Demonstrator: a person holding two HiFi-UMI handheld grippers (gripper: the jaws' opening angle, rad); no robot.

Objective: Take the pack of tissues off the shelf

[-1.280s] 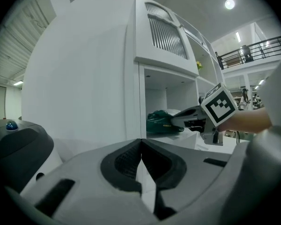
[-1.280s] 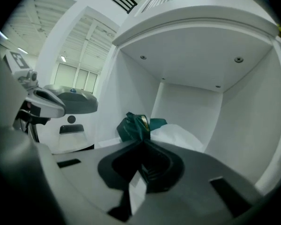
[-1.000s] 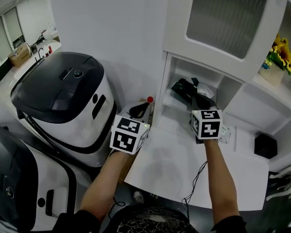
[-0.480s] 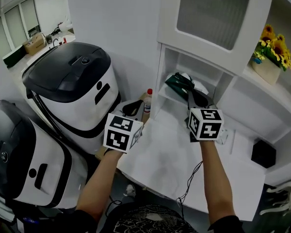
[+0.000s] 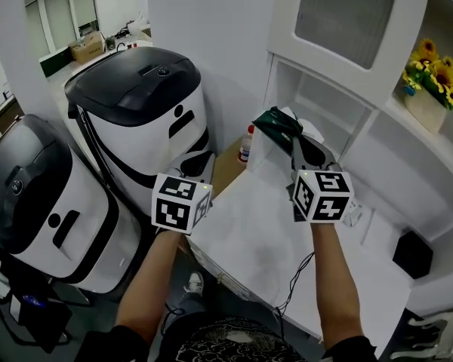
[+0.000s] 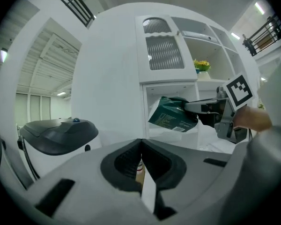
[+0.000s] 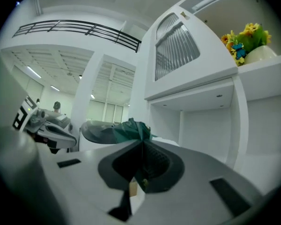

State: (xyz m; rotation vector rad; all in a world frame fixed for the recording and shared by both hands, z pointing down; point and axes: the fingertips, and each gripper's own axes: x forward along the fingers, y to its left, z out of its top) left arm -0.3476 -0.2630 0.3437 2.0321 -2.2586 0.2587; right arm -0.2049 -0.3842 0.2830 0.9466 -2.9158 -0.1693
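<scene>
Head view: find the pack [image 5: 275, 123] pinched by one end in the right gripper [image 5: 294, 137], clamped tight on the green wrapper. Same grip in the right gripper view, with crumpled wrapper bunched up above the closed pads [image 7: 141, 165].

A second ago, lay inside the shelf [image 5: 284, 81] nook. Now drawn out in front of its left post and held in the air above the counter's [image 5: 249, 236] far left corner, near the bottle [image 5: 246, 143]. Touching neither shelf nor counter, as far as can be seen.

Meaning, by my reading: removal all but done, with only carrying clear and perhaps setting down left.

As for the left gripper [image 5: 202, 158], shifted off the counter's corner toward the black-lidded machine [image 5: 136, 104]. In the left gripper view, closed on nothing, with just the bottle glimpsed beyond the pads.

Worth minding the thin pinch on soft wrapper: might slip if swung fast.
</scene>
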